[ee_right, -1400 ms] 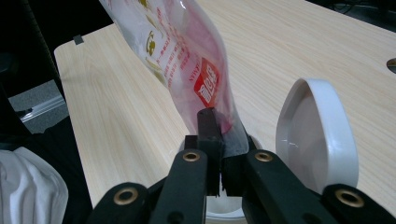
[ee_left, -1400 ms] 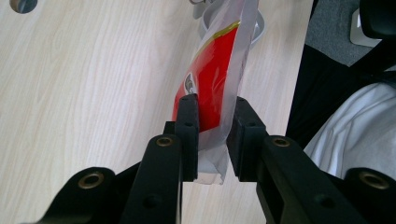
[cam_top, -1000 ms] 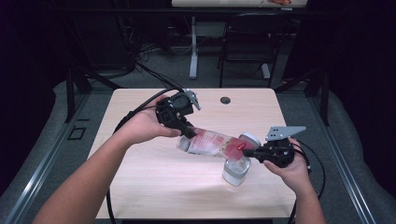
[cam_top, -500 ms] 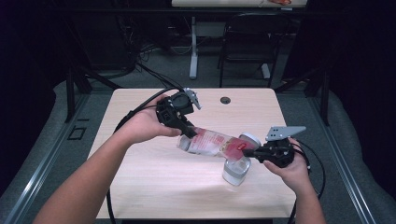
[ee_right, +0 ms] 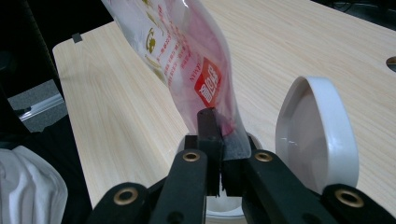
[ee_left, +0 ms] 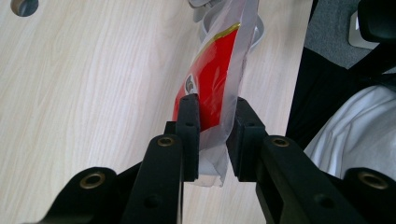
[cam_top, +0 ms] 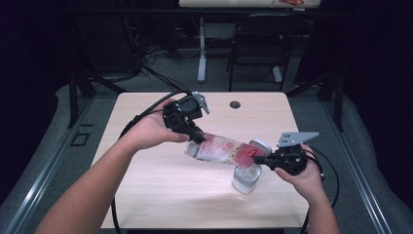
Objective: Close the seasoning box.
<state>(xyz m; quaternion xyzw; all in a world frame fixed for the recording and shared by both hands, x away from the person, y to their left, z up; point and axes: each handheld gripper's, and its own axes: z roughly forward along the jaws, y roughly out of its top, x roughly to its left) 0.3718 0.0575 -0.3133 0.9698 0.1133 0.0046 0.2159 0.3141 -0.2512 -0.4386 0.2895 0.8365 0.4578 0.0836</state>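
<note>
My left hand [cam_top: 155, 129] comes in from the near left over the tabletop [cam_top: 146, 190] and holds the left tool [cam_top: 196, 138], which points right and slightly near. Its jaws are clamped on the left end of the pouch [cam_top: 224, 148]; in the left gripper view the left tool [ee_left: 214, 135] has the clear film and red print of the pouch [ee_left: 215, 74] squeezed between the two black pads, with a bit of film sticking out below them.

The pouch is a clear plastic bag with red and pink print and hangs in the air above the middle of the tabletop, stretched between both tools and tilted, left end a little higher, right end lower. Far side of the tabletop has a round hole [cam_top: 235, 104], well apart from everything.

Right end of the pouch sits over the white jar [cam_top: 246, 178], which stands on the tabletop near right of centre. Its hinged lid [cam_top: 261, 145] is flipped up. In the right gripper view the pouch [ee_right: 182, 51] tapers down toward the jar mouth [ee_right: 224, 212] with the lid [ee_right: 317, 135] upright just right of it.

The right tool [cam_top: 259, 159], in my right hand [cam_top: 302, 175] at the near right, points left and is clenched on the pouch's right end; the right tool [ee_right: 220, 149] shows its jaws nearly together with thin film pinched between them.
</note>
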